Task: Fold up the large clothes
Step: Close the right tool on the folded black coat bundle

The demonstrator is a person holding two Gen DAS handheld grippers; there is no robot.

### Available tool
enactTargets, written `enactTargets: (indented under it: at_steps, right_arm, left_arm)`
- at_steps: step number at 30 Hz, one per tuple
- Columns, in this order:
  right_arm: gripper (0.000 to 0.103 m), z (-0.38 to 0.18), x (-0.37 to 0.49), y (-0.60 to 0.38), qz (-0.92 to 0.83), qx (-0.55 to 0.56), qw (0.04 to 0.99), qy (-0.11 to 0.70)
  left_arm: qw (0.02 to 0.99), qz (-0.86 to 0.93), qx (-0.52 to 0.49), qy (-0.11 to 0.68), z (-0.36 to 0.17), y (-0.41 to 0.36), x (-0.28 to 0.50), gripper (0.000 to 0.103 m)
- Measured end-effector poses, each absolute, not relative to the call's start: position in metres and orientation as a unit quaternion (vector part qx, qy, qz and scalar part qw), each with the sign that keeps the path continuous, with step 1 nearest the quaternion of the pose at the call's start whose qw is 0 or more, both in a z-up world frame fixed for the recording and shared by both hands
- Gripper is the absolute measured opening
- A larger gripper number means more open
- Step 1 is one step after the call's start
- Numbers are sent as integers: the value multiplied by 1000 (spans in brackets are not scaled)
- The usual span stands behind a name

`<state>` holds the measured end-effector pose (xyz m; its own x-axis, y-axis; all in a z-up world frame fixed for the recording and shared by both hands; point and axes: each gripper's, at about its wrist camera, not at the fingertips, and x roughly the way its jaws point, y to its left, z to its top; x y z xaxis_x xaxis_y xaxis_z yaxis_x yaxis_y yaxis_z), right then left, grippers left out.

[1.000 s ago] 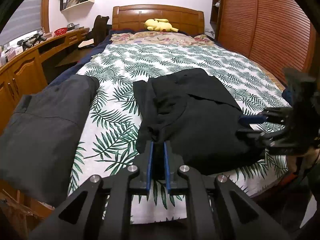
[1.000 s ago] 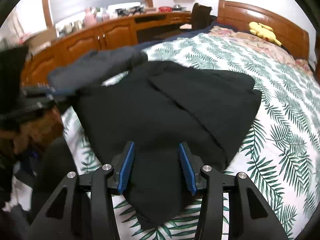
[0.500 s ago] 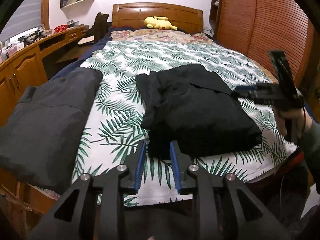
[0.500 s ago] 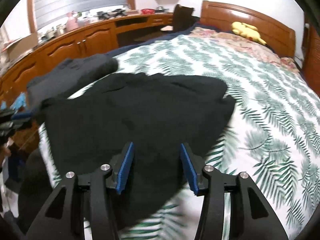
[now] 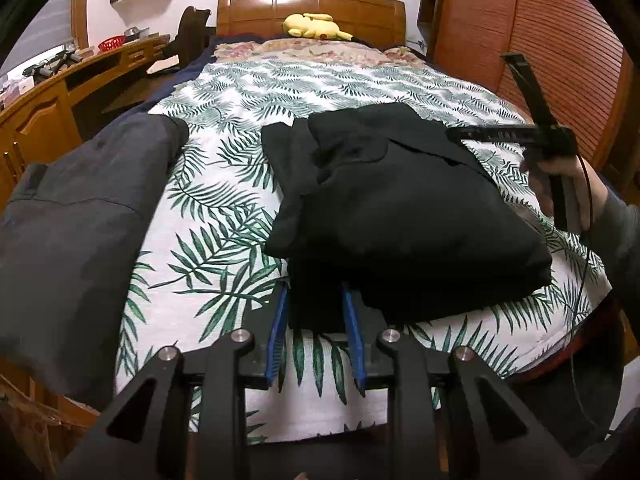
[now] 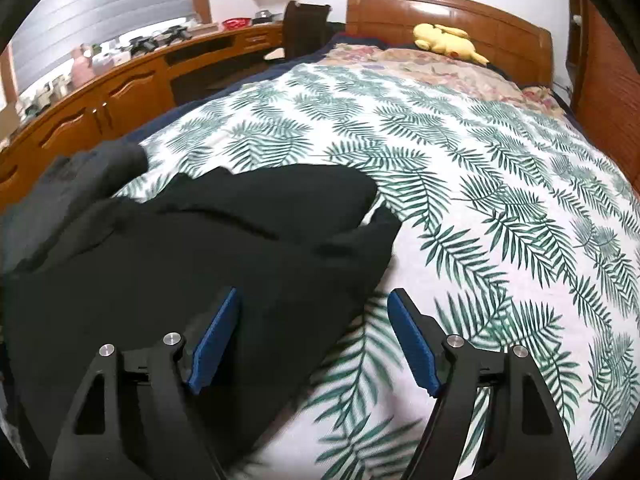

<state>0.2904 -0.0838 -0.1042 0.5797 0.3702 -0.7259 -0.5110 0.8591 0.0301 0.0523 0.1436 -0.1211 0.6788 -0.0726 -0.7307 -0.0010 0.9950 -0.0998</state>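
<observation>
Black garment (image 5: pixel 400 208) is piled folded near bed (image 5: pixel 224 264) foot edge. Left gripper (image 5: pixel 314 320) and right gripper (image 6: pixel 314 320) are held open, empty. Grey garment (image 5: pixel 80 216) is draped at bed's left edge; leaf sheet beyond lies bare.

The left wrist camera is looking up the bed (image 5: pixel 248 92) from its foot toward the headboard (image 5: pixel 312 10). The right wrist camera is looking diagonally from closer above; both are sharing the black garment (image 5: pixel 400 208).
</observation>
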Motion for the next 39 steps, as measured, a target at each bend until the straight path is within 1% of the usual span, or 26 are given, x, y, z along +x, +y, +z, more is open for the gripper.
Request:
enactTargets:
  at_steps: [3, 8, 9, 19, 28, 33, 34, 35, 36, 38, 39]
  right_arm:
    - [81, -108, 305, -83, 244, -86, 883, 392]
    - [89, -117, 328, -81, 248, -72, 877, 404]
    - [90, -119, 331, -81, 249, -68, 876, 406]
    - [90, -144, 356, -75, 263, -23, 852, 452]
    - [90, -155, 359, -73, 267, -13, 842, 469]
    - [76, -155, 357, -70, 279, -10, 835, 473]
    - [70, -153, 356, -69, 281, -12, 835, 472]
    - [63, -151, 355, -68, 284, -15, 836, 470]
    - [60, -149, 353, -66, 286, -19, 837, 466]
    - [46, -142, 346, -62, 271, -41, 850, 449]
    - [42, -139, 342, -59, 264, -52, 856, 441]
  left_arm:
    - [914, -20, -47, 403, -124, 144, 55, 25]
    - [912, -20, -53, 407, -129, 146, 59, 26]
    - [912, -20, -53, 407, -129, 146, 59, 27]
    - [909, -22, -73, 410, -139, 151, 61, 32]
    - [909, -25, -79, 408, -142, 152, 62, 35]
    - [911, -31, -96, 399, -143, 156, 60, 35]
    - [911, -35, -100, 399, -144, 157, 61, 34]
    - [911, -40, -103, 398, -144, 158, 61, 34]
    - [910, -46, -107, 398, -144, 160, 60, 33]
    - [908, -61, -116, 398, -145, 162, 61, 22]
    - [907, -67, -121, 398, -144, 164, 63, 20]
